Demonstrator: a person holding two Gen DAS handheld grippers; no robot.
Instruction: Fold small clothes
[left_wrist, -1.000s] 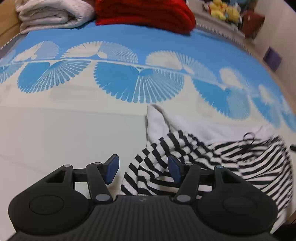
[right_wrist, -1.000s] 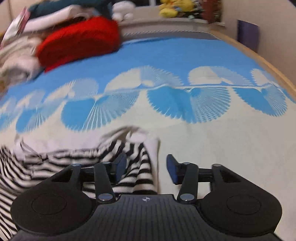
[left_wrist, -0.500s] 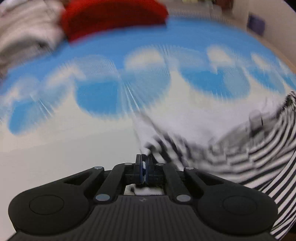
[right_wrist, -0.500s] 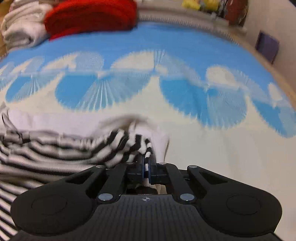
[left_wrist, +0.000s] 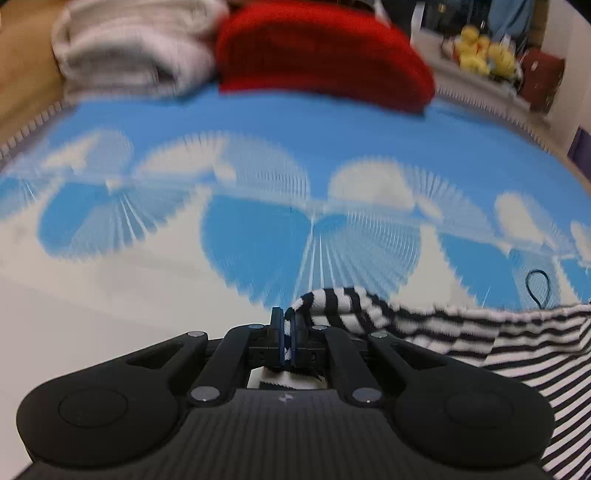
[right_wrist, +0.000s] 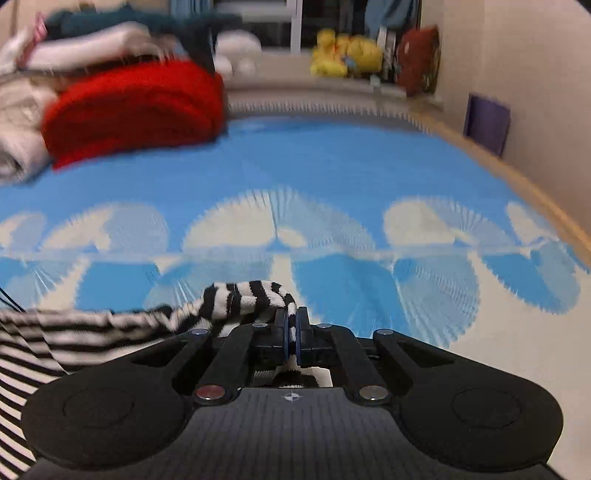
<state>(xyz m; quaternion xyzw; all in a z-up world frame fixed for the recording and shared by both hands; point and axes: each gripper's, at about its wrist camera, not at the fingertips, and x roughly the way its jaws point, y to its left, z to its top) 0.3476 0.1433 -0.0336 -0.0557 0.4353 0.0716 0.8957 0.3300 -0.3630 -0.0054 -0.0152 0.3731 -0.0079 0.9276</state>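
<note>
Gripping striped shirt (left_wrist: 461, 328) in both closed tongs, left (left_wrist: 287, 339) and right (right_wrist: 292, 338) (thin bites); risk: slipping under tension, spoiling fold.

The black two-finger left gripper (left_wrist: 287, 334) points toward twelve o'clock, blue pads pressed together on a fold of black-and-white striped knit cloth (left_wrist: 424, 325) trailing to three o'clock; the matching right gripper (right_wrist: 292, 334) is clamped likewise, cloth trailing to nine o'clock

Both wrist cams sit low, close over blue-white bedspread (left_wrist: 258, 147) – each facing red blanket (right_wrist: 136, 107) at far end.
</note>
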